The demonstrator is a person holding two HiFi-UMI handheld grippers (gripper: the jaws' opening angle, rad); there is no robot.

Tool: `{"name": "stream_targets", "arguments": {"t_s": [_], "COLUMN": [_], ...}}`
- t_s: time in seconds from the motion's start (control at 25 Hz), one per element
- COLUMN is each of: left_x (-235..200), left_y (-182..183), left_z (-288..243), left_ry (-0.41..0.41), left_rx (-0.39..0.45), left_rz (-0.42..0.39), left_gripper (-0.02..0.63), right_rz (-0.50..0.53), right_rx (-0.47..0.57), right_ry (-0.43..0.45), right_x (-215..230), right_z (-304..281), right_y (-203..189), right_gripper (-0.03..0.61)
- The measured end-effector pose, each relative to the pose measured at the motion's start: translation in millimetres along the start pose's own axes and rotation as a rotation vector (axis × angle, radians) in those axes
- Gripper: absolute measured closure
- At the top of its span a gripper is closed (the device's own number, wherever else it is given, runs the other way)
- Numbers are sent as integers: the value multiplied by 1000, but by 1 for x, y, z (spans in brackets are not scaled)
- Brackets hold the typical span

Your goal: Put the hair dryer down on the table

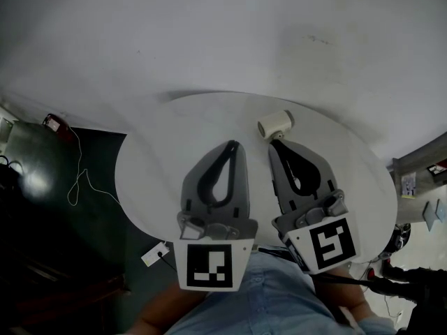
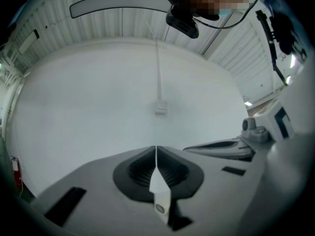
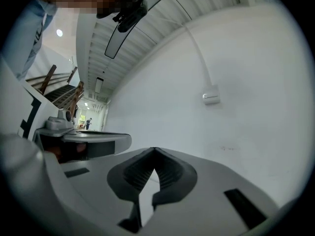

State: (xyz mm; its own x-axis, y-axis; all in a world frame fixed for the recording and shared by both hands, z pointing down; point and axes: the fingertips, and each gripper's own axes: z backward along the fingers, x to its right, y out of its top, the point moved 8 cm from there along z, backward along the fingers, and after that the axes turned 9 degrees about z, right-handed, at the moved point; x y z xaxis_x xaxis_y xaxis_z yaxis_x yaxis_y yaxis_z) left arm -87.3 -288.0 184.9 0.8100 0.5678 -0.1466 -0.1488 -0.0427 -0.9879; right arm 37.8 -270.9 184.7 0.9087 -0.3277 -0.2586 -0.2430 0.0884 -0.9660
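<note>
A small cream hair dryer (image 1: 276, 124) lies on the round white table (image 1: 154, 159), towards its far side. In the head view my right gripper (image 1: 272, 144) points at it from just behind, its tips close to the dryer and shut with nothing between them. The right gripper view shows the same jaws (image 3: 155, 149) meeting at the tip in front of the bare wall; the dryer is hidden there. My left gripper (image 1: 232, 144) hangs beside it over the middle of the table, also shut and empty (image 2: 156, 148).
A white wall rises behind the table, with a cable running down to a small box (image 2: 161, 107) (image 3: 210, 98). On the dark floor at the left lie a red object (image 1: 52, 123), a loose white cord (image 1: 80, 180) and a white plug block (image 1: 155, 254). The right gripper's body (image 2: 231, 146) sits close to the left one.
</note>
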Motion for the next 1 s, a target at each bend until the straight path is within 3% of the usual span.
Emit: {"name": "stream_targets", "arguments": {"t_s": [1.0], "left_x": [7], "left_y": [-3], "left_z": [1], "left_ry": [-14], "left_rx": [-19], "left_rz": [-6], "left_gripper": [601], "right_rz": [14], "right_rx": [-6], "right_ry": [-21], "right_x": [3], "right_z": [6], "right_y": [1], "right_gripper": [568]}}
